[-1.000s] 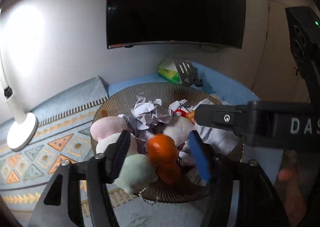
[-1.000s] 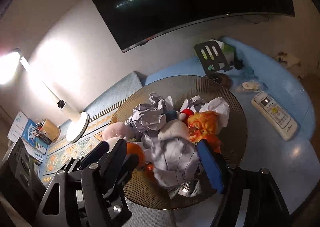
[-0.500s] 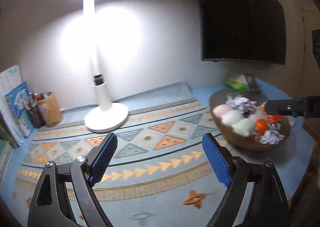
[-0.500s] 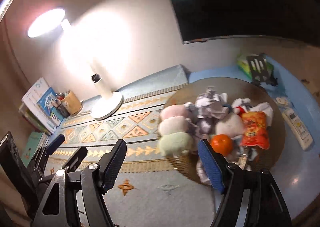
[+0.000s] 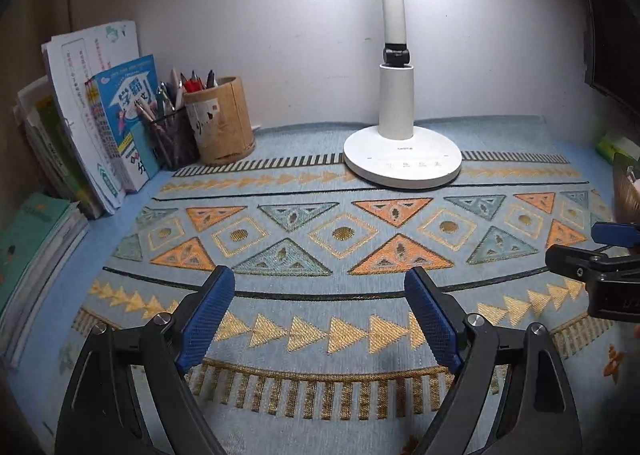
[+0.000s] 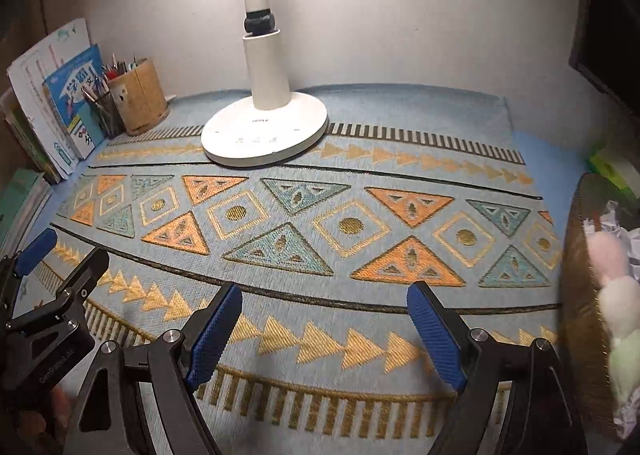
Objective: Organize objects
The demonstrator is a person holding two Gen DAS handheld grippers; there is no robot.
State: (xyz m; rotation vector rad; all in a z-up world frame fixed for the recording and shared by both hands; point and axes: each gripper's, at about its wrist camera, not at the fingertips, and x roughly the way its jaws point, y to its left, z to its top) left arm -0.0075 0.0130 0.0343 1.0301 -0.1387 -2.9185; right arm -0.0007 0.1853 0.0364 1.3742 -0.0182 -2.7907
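Observation:
My left gripper point(image 5: 320, 315) is open and empty above the patterned blue mat point(image 5: 340, 233). My right gripper point(image 6: 324, 329) is open and empty above the same mat point(image 6: 296, 231). A brown woven basket point(image 6: 576, 287) sits at the far right of the right wrist view, holding pink, white and green plush balls point(image 6: 618, 295) and crumpled paper point(image 6: 612, 215). Its rim point(image 5: 624, 191) just shows at the right edge of the left wrist view. Each gripper shows in the other's view: the right one point(image 5: 600, 255), the left one point(image 6: 52, 279).
A white desk lamp point(image 5: 402, 159) stands at the back of the mat, also in the right wrist view point(image 6: 264, 127). A wooden pen holder point(image 5: 220, 123), a mesh pen cup point(image 5: 172, 139) and upright books point(image 5: 100, 127) fill the back left. A dark screen point(image 6: 608, 27) hangs right.
Both grippers have let go of their objects in the basket, pulled back and swung left. They now face the bare mat and lamp, with the basket at the right edge.

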